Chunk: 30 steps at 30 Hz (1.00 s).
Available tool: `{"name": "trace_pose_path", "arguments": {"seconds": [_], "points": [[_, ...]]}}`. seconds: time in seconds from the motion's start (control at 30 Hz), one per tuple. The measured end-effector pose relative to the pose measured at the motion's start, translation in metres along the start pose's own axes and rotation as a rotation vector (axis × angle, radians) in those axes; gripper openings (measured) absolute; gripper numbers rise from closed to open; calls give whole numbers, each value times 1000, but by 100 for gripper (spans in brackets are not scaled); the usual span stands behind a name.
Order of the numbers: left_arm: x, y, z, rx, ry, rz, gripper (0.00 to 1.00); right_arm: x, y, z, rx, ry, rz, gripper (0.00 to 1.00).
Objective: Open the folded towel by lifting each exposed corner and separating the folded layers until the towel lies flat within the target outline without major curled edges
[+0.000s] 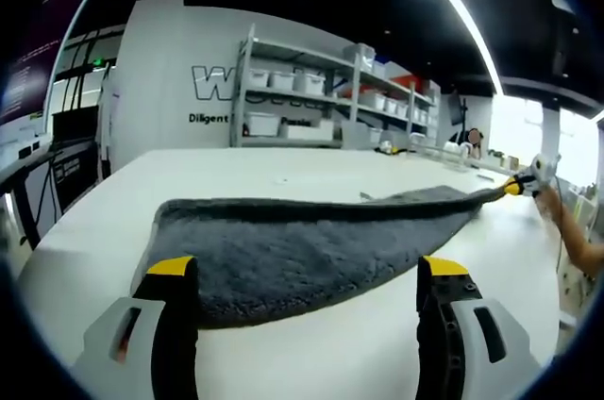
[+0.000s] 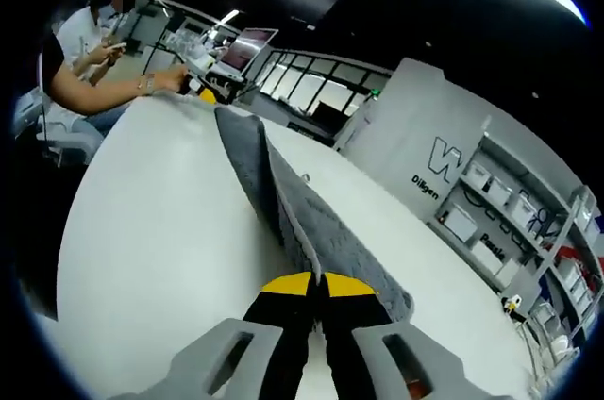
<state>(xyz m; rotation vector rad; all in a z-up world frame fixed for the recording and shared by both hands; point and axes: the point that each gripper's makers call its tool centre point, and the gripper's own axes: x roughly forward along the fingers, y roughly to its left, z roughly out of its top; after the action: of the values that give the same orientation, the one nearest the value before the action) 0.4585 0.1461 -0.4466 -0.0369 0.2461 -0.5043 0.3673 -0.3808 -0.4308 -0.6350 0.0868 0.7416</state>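
Right hand-held gripper [image 2: 317, 298]: jaws together, clamped on an edge of the grey towel [image 2: 283, 202], which rises off the white surface [image 2: 142, 230] into the grip. Left hand-held gripper [image 1: 311, 277]: jaws wide apart, holding nothing, poised just short of the towel's near edge. In the left gripper view the towel [image 1: 302, 240] lies stretched along the surface [image 1: 311, 169], its far end pulled up toward the right hand-held gripper [image 1: 521, 183].

Assessment: unfolding is partly done. One end is lifted, not laid flat; layers may still overlap. No target outline is discernible. Shelving [image 1: 321, 89] stands beyond.
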Motion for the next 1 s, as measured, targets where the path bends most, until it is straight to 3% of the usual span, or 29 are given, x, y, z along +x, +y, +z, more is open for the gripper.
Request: {"name": "trace_pose_path", "arguments": {"seconds": [0.17, 0.37, 0.57, 0.67, 0.8, 0.93, 1.0], "points": [[-3, -2, 3, -2, -22, 5, 94, -5, 10, -10, 12, 25, 52, 0], [-2, -1, 2, -4, -19, 6, 94, -3, 29, -33, 31, 107, 160, 0], [-3, -3, 0, -8, -15, 5, 94, 0, 34, -40, 75, 139, 179, 1], [-2, -3, -1, -10, -12, 4, 94, -4, 37, -39, 114, 141, 198, 10], [-1, -1, 0, -13, -10, -1, 94, -8, 28, -28, 121, 112, 133, 35], [-1, 0, 0, -11, -9, 2, 94, -9, 23, -11, 164, 64, 97, 51], [-1, -1, 0, -14, -8, 0, 94, -7, 25, -7, 170, 77, 98, 61]]}}
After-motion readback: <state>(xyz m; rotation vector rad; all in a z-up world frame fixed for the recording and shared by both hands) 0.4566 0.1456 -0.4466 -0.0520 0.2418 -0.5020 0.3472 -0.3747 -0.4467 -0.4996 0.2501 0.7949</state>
